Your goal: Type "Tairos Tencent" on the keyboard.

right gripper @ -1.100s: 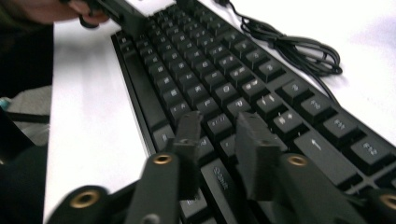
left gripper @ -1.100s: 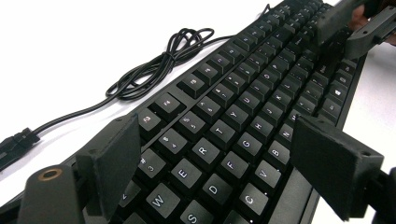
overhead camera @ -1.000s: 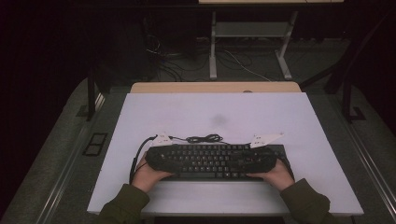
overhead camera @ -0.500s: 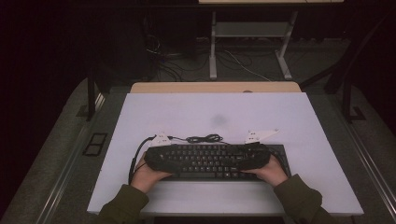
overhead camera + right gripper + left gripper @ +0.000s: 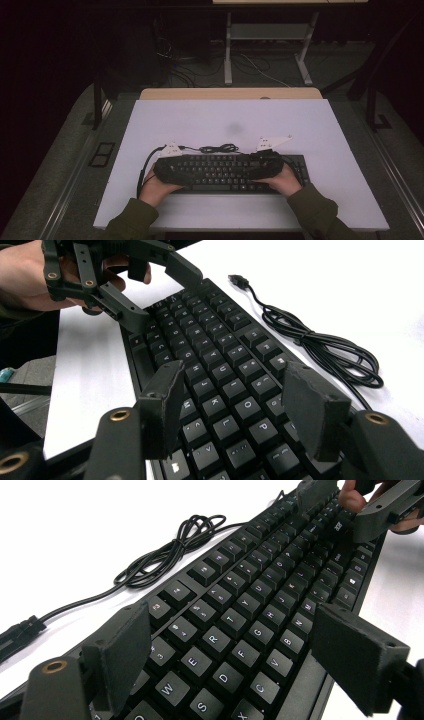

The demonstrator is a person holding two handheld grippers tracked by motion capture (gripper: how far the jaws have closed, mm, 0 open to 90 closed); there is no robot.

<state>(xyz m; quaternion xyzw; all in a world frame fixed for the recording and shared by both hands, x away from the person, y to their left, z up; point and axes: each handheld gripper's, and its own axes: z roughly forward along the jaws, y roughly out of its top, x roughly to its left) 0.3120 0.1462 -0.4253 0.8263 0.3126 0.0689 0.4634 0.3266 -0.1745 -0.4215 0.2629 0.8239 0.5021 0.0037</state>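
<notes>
A black keyboard lies across the near part of the white table. Its coiled cable rests just behind it. My left gripper hovers over the keyboard's left end and points right. In the left gripper view it is open, its jaws spread wide above the keys. My right gripper is over the right half and points left. In the right gripper view it has just been opening, with key rows below the gap and neither pad pressing on anything.
The cable ends in a loose USB plug on the table. A wooden tabletop adjoins the far edge, with a metal stand and floor cables behind. Bare white table lies beyond the keyboard.
My right hand has slid left from the keyboard's right end toward its middle, uncovering the number pad. The left hand has stayed where it was.
</notes>
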